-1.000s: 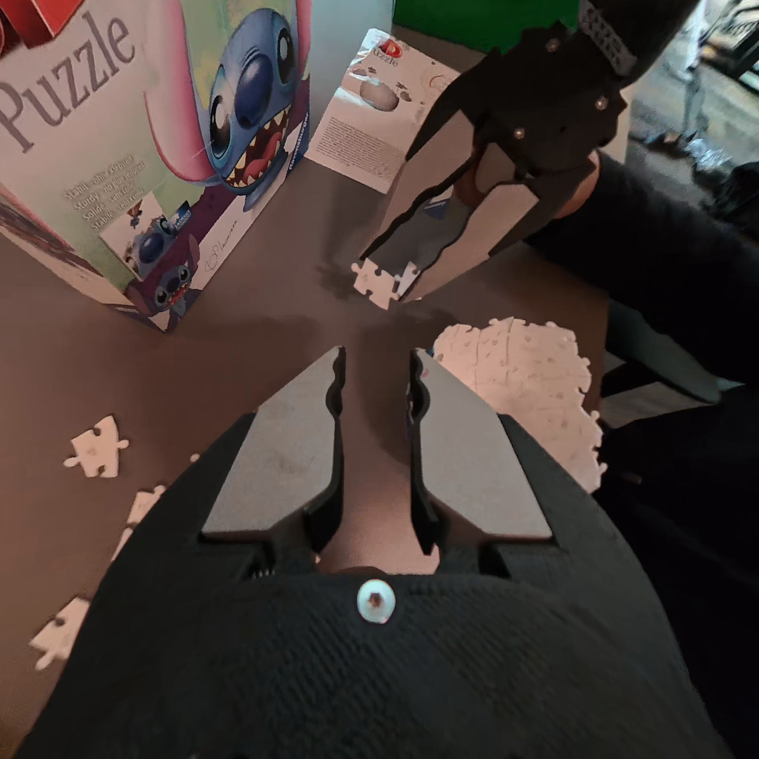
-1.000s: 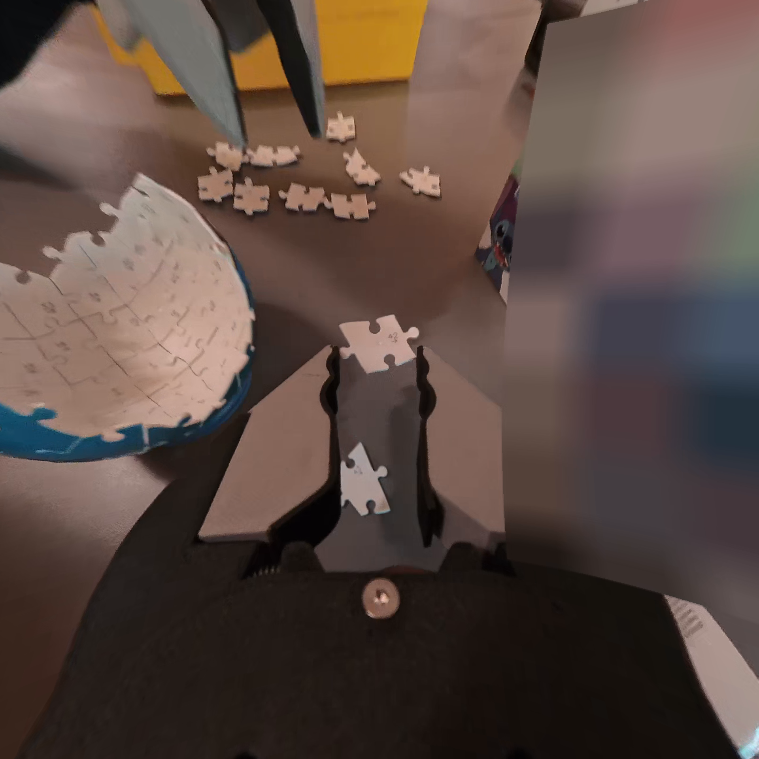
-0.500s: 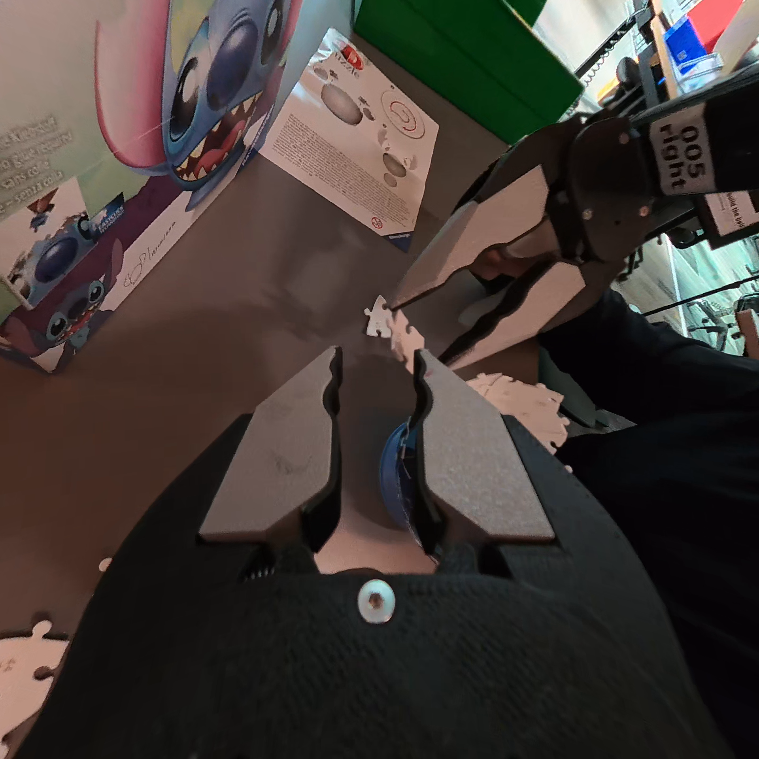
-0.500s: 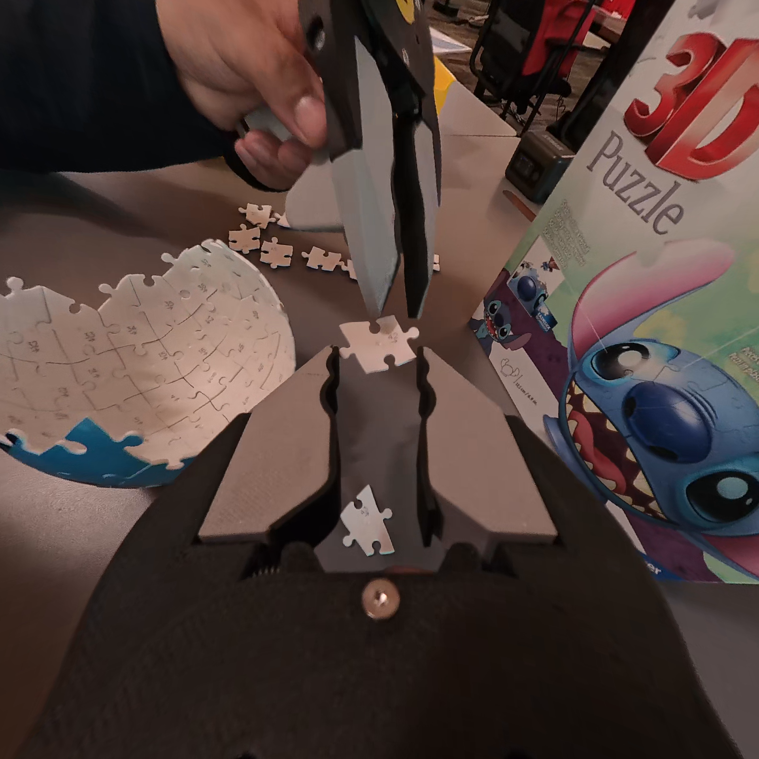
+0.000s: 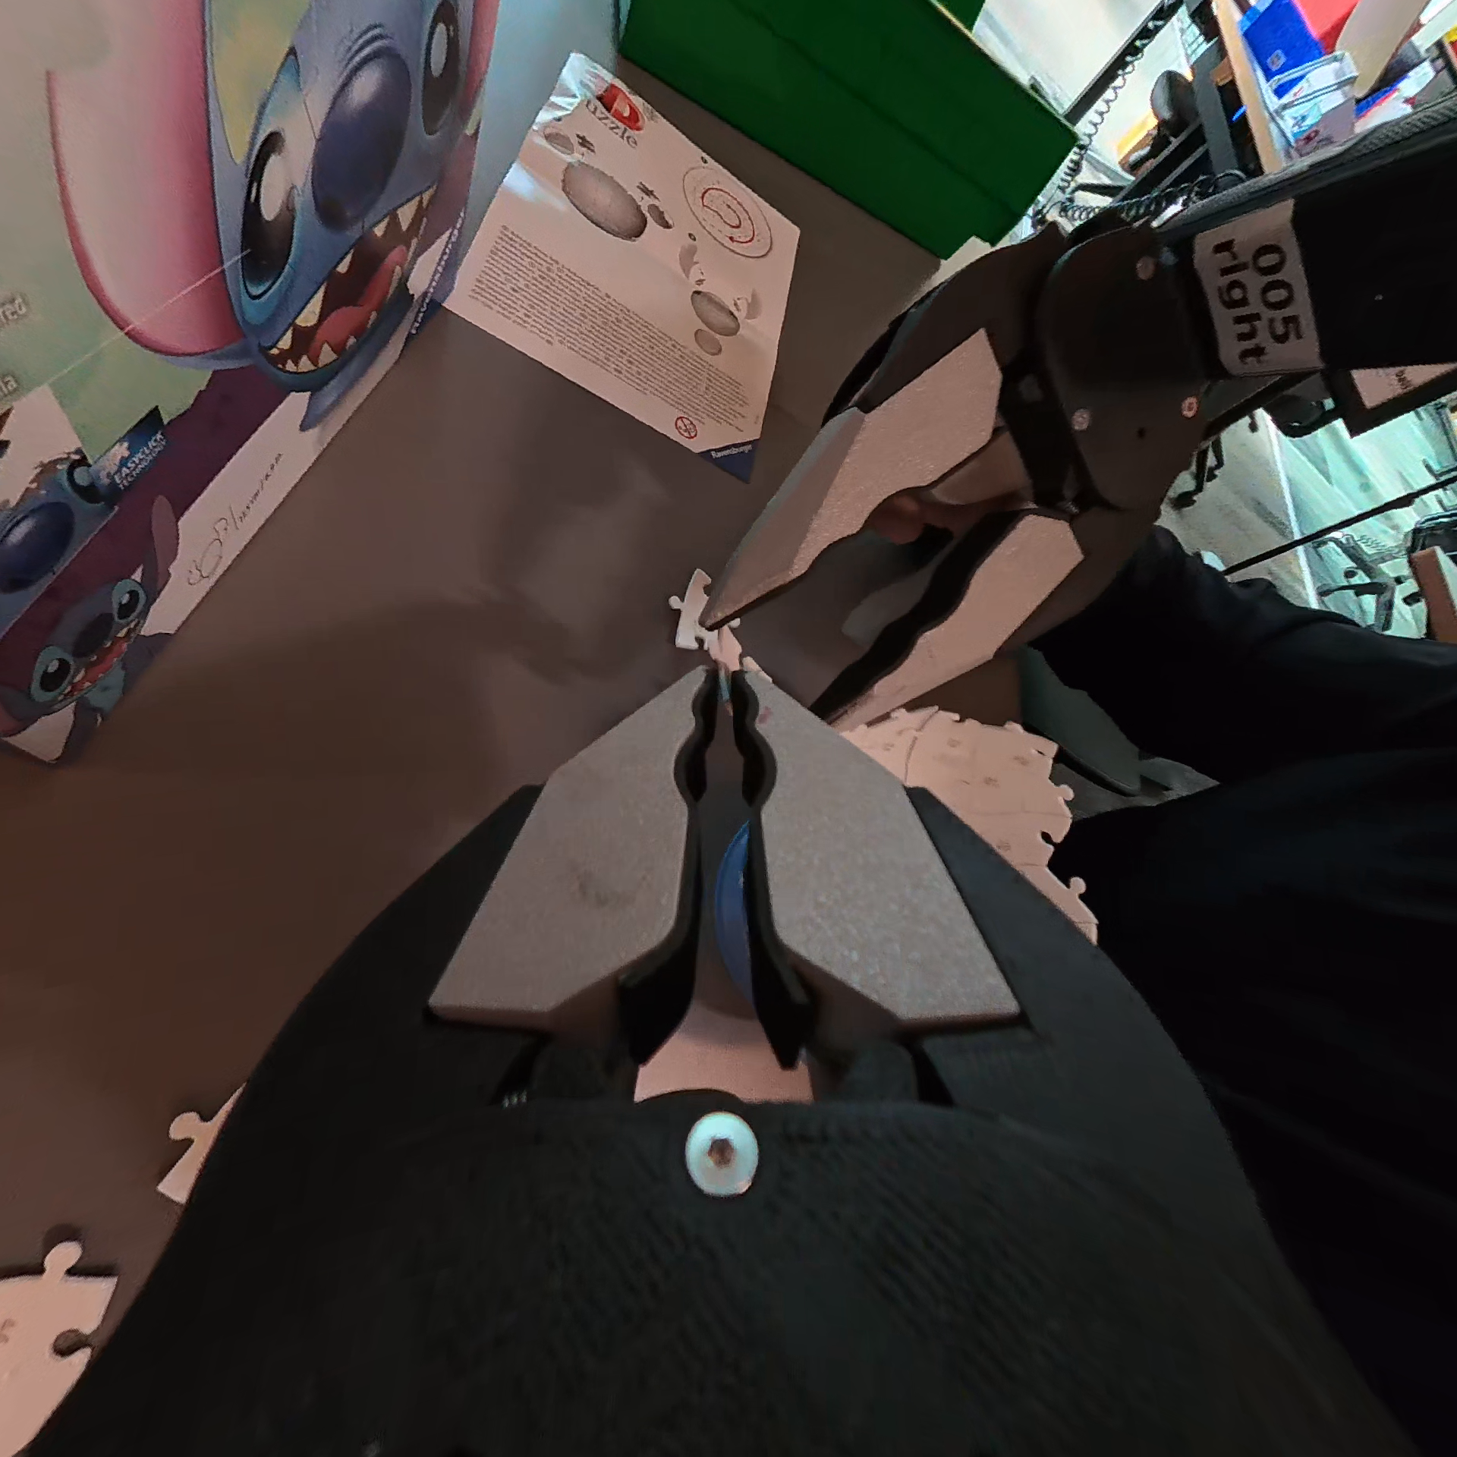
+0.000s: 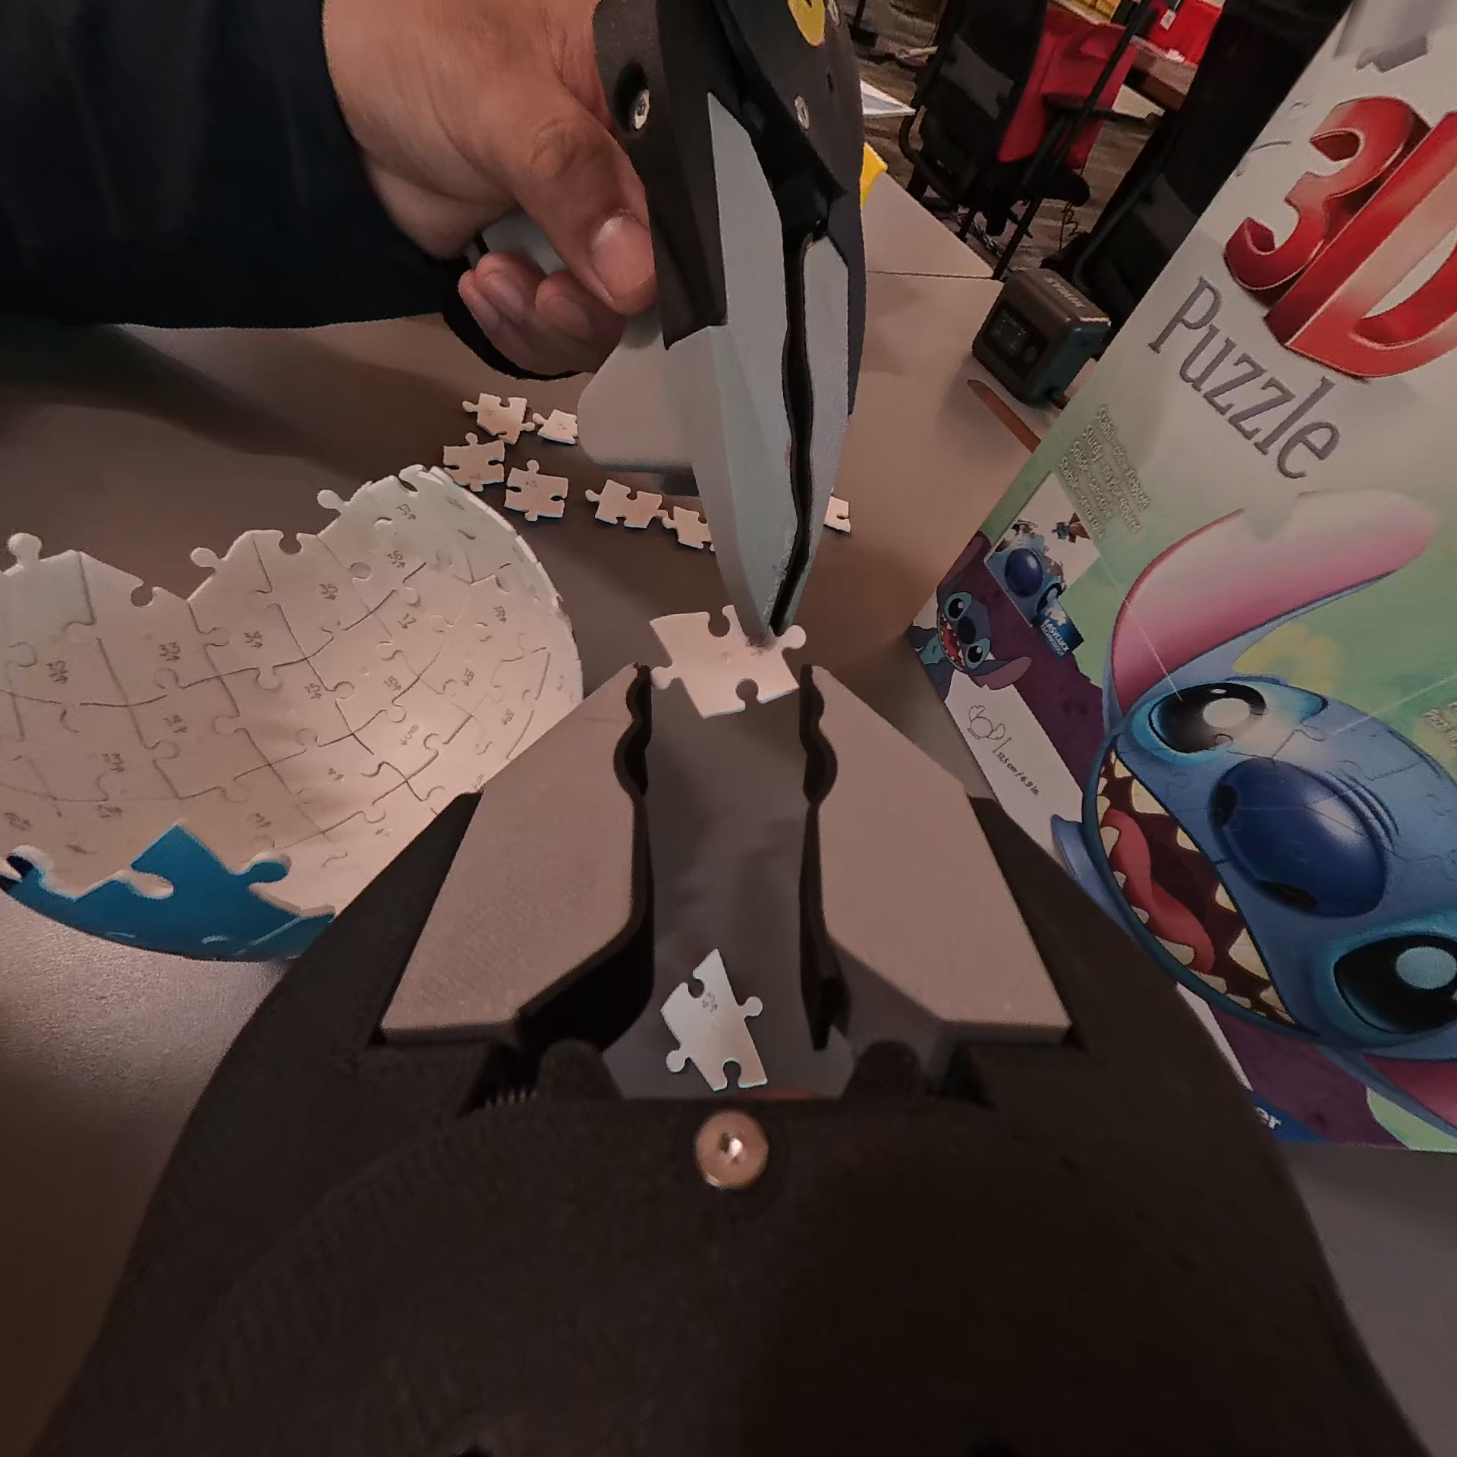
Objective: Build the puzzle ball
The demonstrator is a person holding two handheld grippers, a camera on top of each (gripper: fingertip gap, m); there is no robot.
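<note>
This looks like an office or lab workroom rather than a home. The work goes on at a plain grey-brown table [image 6: 118,1025], and behind it, in the left wrist view, stand a black office chair [image 5: 1175,102], coiled black cables [image 5: 1104,189] and shelving stacked with clear plastic bins [image 5: 1317,95]. A large green crate [image 5: 851,102] sits at the table's far edge. The right wrist view shows another table [image 6: 914,236] beyond, black chair frames with red fabric [image 6: 1041,118] and a small dark device with a display [image 6: 1033,339] on the tabletop. The gripper handle seen across the table carries a printed identification sticker [image 5: 1253,303], as numbered shared equipment does
</note>
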